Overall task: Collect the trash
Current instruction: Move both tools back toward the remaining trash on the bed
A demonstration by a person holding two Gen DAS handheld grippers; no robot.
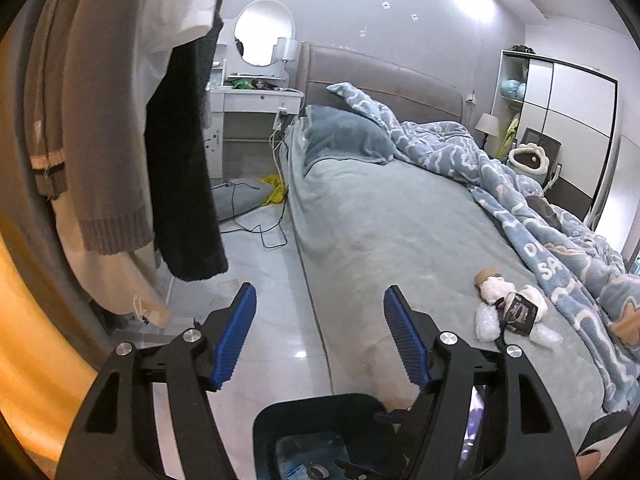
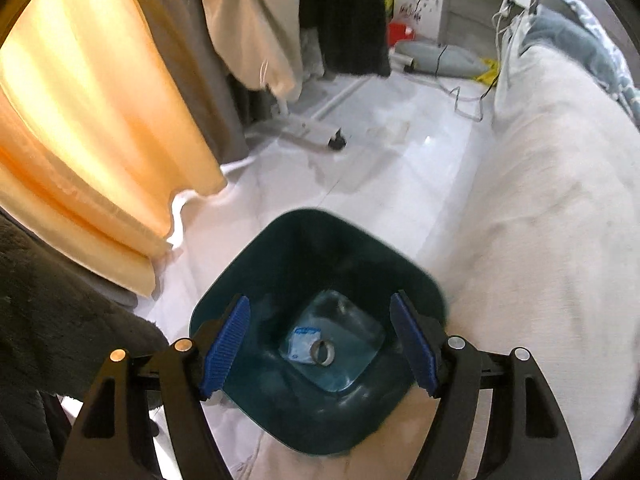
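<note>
Left wrist view: left gripper (image 1: 320, 336) fingers spread, empty, aimed over the bed (image 1: 400, 220) edge; trash pile (image 1: 510, 312) lies on the bed, right of the bin (image 1: 320, 408).

Right wrist view: right gripper (image 2: 320, 340) fingers spread, empty, above the bin (image 2: 304, 248), likely just after dropping; tape roll (image 2: 322, 353) and wrapper (image 2: 302, 340) on the bin's bottom.

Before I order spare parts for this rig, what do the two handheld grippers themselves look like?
The left gripper and the right gripper look identical: matte black angular frames with triangular cut-outs, round silver bolt heads at the pivots, and long blue ribbed pads lining the jaws. No cables or markings show on either, and no hand or sleeve can be clearly made out.
</note>
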